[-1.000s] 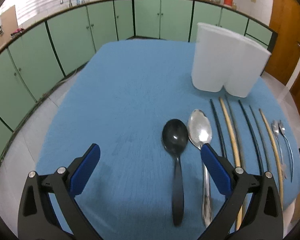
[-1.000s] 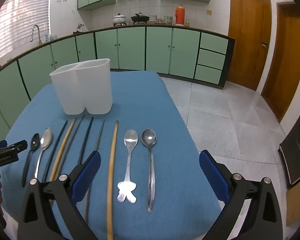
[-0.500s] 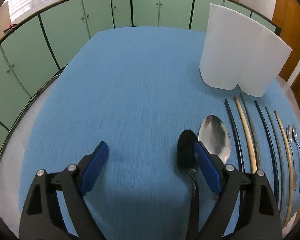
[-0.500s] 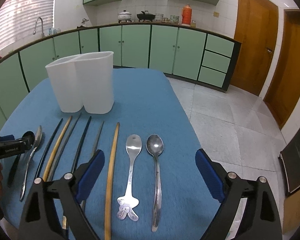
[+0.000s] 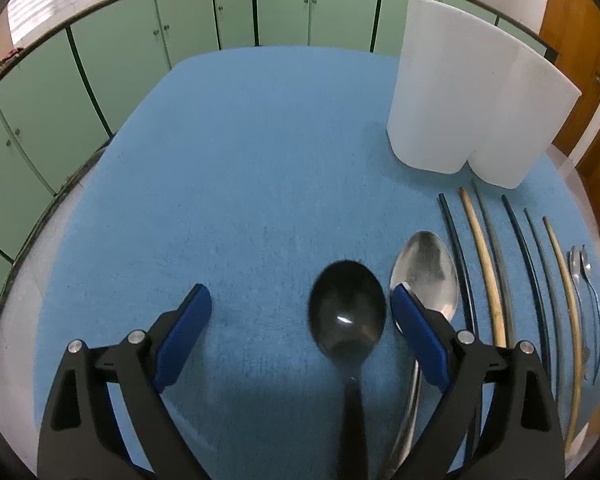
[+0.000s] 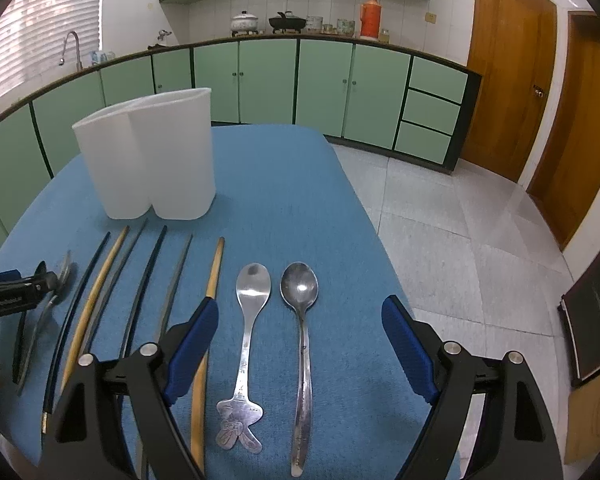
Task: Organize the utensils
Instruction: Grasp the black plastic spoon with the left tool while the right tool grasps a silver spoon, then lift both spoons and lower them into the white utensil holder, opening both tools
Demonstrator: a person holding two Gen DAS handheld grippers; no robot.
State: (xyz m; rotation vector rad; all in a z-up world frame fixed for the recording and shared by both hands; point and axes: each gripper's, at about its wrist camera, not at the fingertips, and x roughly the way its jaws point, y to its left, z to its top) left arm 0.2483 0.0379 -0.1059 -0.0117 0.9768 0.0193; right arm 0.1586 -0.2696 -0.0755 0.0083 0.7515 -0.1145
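Observation:
The black spoon (image 5: 346, 312) lies on the blue tablecloth (image 5: 240, 160), its bowl between the fingers of my left gripper (image 5: 300, 300). The jaws are opening and the pads do not touch it. A large silver spoon (image 5: 426, 268) lies just right of it, partly behind the right finger. My right gripper (image 6: 300, 312) hovers over two small silver spoons, one with a figured handle (image 6: 254, 284) and a plain one (image 6: 300, 284). Its jaws are closing, and both spoons lie untouched between them. Several chopsticks (image 6: 92, 300) lie side by side. A white two-part holder (image 6: 148, 160) stands behind them.
The table's right edge (image 6: 364, 216) drops to a tiled floor close beside the plain spoon. The left gripper's tip (image 6: 16, 292) shows at the left of the right wrist view. Green cabinets (image 5: 140, 60) run round the room beyond the table.
Both grippers have come forward and lower over the cutlery. The black spoon's bowl, earlier ahead of and then behind the left gripper's right finger, now lies between the fingers. The right jaws narrowed slightly.

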